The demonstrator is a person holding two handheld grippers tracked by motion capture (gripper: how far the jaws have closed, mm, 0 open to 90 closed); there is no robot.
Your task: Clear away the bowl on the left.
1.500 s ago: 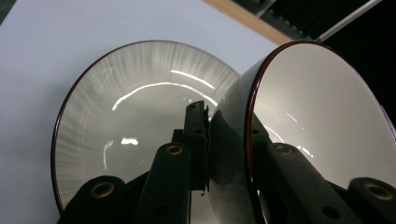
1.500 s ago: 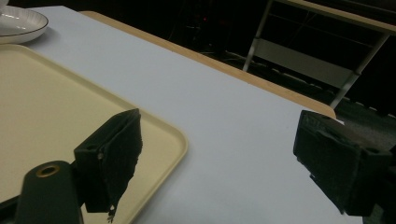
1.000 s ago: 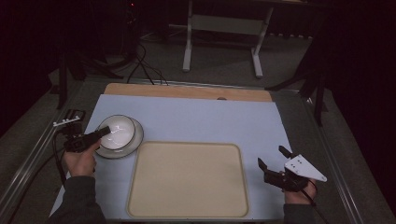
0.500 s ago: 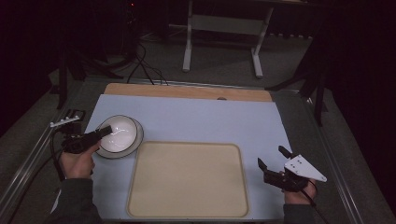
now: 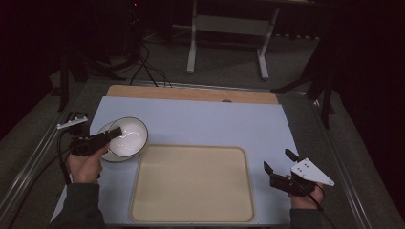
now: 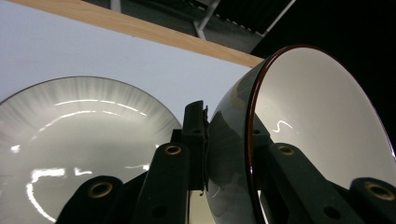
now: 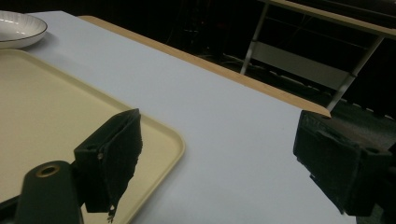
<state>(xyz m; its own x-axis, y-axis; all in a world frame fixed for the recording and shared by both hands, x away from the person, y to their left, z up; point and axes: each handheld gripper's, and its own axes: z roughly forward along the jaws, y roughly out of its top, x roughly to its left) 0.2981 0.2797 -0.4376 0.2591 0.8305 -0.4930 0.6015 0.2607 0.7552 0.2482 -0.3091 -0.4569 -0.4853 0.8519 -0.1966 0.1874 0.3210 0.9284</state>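
1. Bowl (image 6: 322, 126) with a dark rim is tilted on its side, its wall pinched between the jaws of my left claw (image 5: 112, 135), near the left edge of the surface (image 5: 200, 121).
2. Just beneath it a second ribbed bowl (image 6: 79, 135) sits upright on the surface.
3. Beside the two bowls a cream tray (image 5: 191, 183) lies by the near edge of the surface.
4. My right claw (image 5: 277, 164) hovers at the near right corner, beside the tray, its jaws spread wide with nothing between them.
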